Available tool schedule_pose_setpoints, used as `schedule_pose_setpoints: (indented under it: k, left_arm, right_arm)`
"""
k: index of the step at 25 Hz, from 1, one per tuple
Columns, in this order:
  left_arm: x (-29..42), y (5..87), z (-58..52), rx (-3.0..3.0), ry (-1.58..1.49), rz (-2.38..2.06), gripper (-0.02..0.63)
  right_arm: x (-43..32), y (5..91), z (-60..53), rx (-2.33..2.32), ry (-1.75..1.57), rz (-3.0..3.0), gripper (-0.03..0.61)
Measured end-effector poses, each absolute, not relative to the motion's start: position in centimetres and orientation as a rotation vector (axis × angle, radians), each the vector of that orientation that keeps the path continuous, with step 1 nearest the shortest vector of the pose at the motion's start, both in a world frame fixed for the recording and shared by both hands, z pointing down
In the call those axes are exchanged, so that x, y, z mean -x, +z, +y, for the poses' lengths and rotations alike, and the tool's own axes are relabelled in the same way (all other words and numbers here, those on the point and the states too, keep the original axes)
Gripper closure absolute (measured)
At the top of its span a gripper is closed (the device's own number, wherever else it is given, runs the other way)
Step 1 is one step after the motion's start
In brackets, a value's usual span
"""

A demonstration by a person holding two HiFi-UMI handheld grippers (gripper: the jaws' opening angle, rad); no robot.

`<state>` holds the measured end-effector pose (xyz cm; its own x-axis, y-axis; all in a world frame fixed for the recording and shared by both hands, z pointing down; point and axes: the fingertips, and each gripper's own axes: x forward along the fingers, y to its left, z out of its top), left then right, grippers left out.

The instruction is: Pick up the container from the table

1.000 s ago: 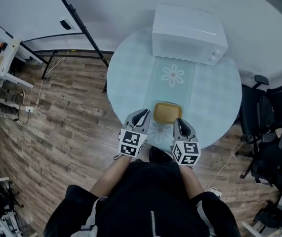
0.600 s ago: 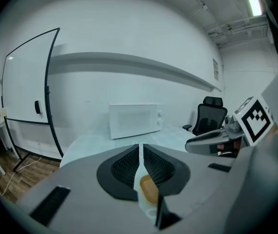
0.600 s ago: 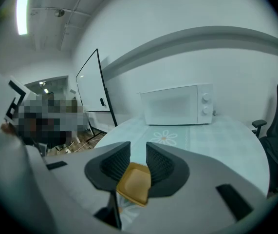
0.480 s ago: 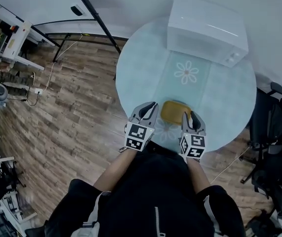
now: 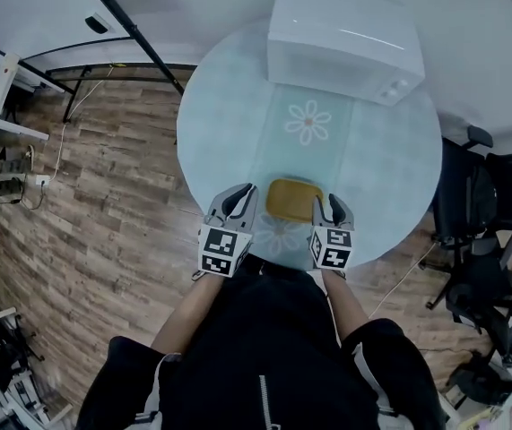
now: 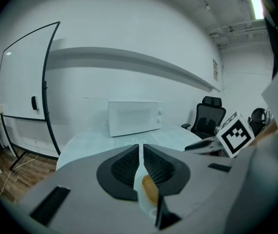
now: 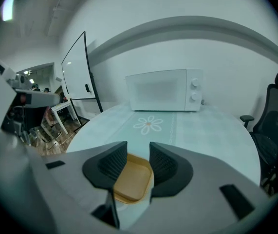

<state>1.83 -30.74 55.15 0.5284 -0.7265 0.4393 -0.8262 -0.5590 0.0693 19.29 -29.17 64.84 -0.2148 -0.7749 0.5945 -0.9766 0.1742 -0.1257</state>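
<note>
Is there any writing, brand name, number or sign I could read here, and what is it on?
No readable text anywhere.
White microwave oven: no brand or numbers legible.
Black-and-white patterned cubes: coded squares, no letters.
Small plate on the far wall: too small to read.

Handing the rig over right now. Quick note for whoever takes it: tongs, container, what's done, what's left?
Left tongs: shut, empty, just left of the container and apart from it.
Right tongs: jaws opening, pads apart. The container's right edge shows in the gap, but nothing presses on it.
Container: yellow, shallow, flat on the round table near the person's edge. The microwave stands at the far side.
Done: both tongs are at the container; nothing gripped or lifted.
Left: probably close the right tongs on the rim, then lift.
</note>
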Motion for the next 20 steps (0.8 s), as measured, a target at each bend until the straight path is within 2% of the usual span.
schedule_pose_setpoints:
  k: [10, 20]
  left_arm:
    - [-0.5, 55.9, -30.9, -2.465, 0.544, -1.308, 0.578]
    - [1.7, 56.2, -30.1, -2.416, 0.547, -1.370, 0.577]
  right_arm:
    - [-21.2, 73.8, -28.4, -1.552, 0.905, -1.843, 0.436]
    - [-21.8, 77.4, -27.3, -1.555, 1.048, -1.732, 0.437]
